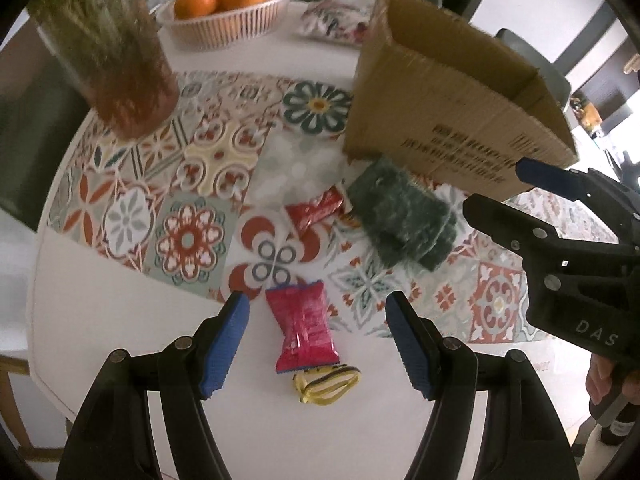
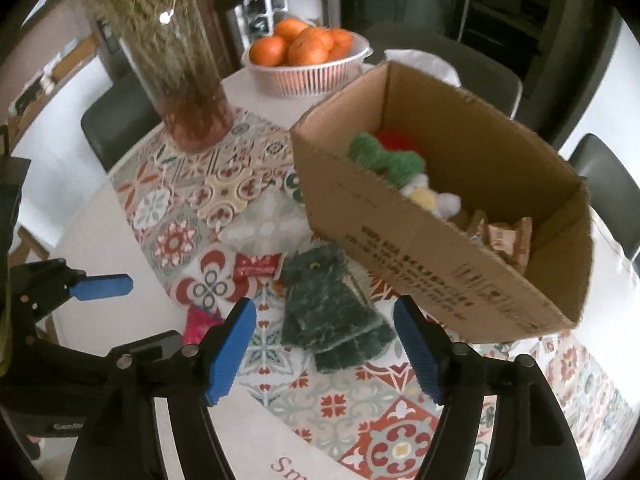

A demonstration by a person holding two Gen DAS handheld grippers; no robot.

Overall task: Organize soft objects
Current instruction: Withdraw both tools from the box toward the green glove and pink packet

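Note:
A dark green fuzzy cloth [image 1: 402, 216] lies on the patterned mat in front of the cardboard box [image 1: 452, 92]; it also shows in the right wrist view [image 2: 332, 312]. The box [image 2: 424, 248] holds a green plush [image 2: 384, 158], a white-yellow plush [image 2: 430, 200] and brown packets. A pink packet [image 1: 304, 328] and a yellow-black band [image 1: 326, 384] lie between the fingers of my open, empty left gripper [image 1: 316, 344]. A red packet [image 1: 316, 210] lies beside the cloth. My right gripper [image 2: 324, 352] is open and empty just above the near end of the cloth.
A glass vase of dried grass [image 1: 104, 48] stands at the left of the mat. A white basket of oranges [image 1: 228, 4] and a floral pouch [image 1: 336, 24] sit at the far side of the round white table [image 1: 120, 320]. Dark chairs [image 2: 116, 124] surround it.

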